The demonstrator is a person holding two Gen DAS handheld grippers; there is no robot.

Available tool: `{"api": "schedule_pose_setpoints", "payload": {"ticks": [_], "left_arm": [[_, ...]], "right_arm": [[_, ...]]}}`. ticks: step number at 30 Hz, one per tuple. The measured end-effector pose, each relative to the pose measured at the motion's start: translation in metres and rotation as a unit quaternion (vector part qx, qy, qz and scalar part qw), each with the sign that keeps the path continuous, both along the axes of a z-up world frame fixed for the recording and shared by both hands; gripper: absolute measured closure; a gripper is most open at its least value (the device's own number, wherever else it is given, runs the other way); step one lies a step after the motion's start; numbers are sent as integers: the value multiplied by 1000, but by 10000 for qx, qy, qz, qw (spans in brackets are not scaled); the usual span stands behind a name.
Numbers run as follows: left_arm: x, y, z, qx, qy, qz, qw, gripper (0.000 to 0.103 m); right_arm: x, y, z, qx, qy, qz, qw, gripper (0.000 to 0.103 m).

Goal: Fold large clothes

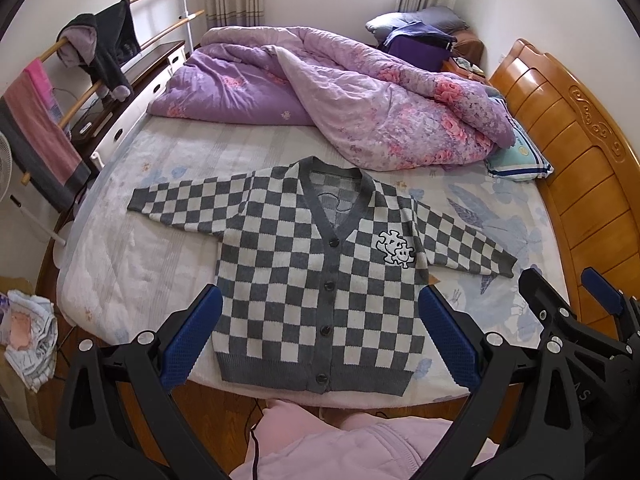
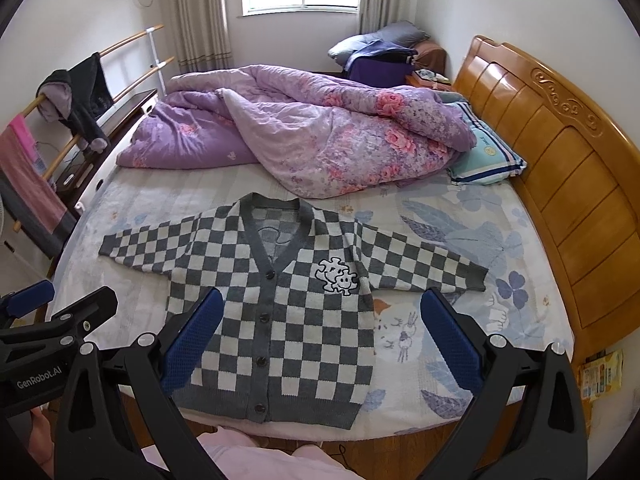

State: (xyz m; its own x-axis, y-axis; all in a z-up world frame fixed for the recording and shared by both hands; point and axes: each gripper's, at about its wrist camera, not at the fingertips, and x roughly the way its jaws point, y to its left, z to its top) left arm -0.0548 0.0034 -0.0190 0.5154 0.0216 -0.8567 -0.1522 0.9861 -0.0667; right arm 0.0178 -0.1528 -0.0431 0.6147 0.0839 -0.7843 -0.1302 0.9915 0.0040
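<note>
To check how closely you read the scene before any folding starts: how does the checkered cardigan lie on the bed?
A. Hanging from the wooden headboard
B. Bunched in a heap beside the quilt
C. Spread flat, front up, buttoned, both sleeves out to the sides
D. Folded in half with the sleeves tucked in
C: the checkered cardigan lies flat on the bed, its buttons closed and each sleeve stretched outward.

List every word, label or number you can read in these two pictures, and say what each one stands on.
"GenRobot.AI": on the black body of the left gripper, seen in the right wrist view.
"A S": partial letters on the right gripper, rest hidden.
Patch on the cardigan: a drawing, its marks too small to read.
Print on the pillow: too blurred.
Yellow packet by the bed: too blurred.
</note>
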Motion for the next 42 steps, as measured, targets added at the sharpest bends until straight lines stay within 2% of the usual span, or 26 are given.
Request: {"api": "schedule_pose_setpoints", "payload": {"ticks": [3, 8, 13, 20, 25, 29, 33, 35, 40, 42], "left_arm": [[0, 1, 1, 22, 56, 199, 9998, 5], [-8, 9, -1, 9, 211, 585, 9981, 5], [-19, 32, -3, -35, 336, 958, 9948, 5], [-24, 85, -9, -184, 380, 1333, 9902, 5], [-12, 143, -19, -393, 432, 1372, 9888, 5], [13, 204, -32, -652, 600, 1240, 9883, 5], [41, 261, -47, -739, 739, 1120, 9882, 5], [59, 291, -61, -856, 903, 1086, 9863, 5], [100, 363, -110, -1221, 1415, 1179, 9753, 5], [113, 384, -130, -1217, 1547, 1276, 9721, 5]], "right_arm": [[-2, -1, -3, 72, 30, 213, 9997, 7], [-5, 3, -10, 603, 286, 780, 9947, 7], [-4, 29, -16, 658, 452, 1180, 9898, 7], [3, 81, -23, 532, 656, 1570, 9840, 7], [17, 136, -33, 420, 849, 1629, 9821, 7], [38, 189, -41, 303, 1050, 1487, 9828, 8], [66, 243, -54, 209, 1324, 1356, 9817, 8], [81, 269, -65, 222, 1520, 1309, 9794, 8], [120, 320, -98, 345, 1986, 1163, 9726, 8], [134, 336, -113, 309, 2152, 1112, 9697, 8]]}}
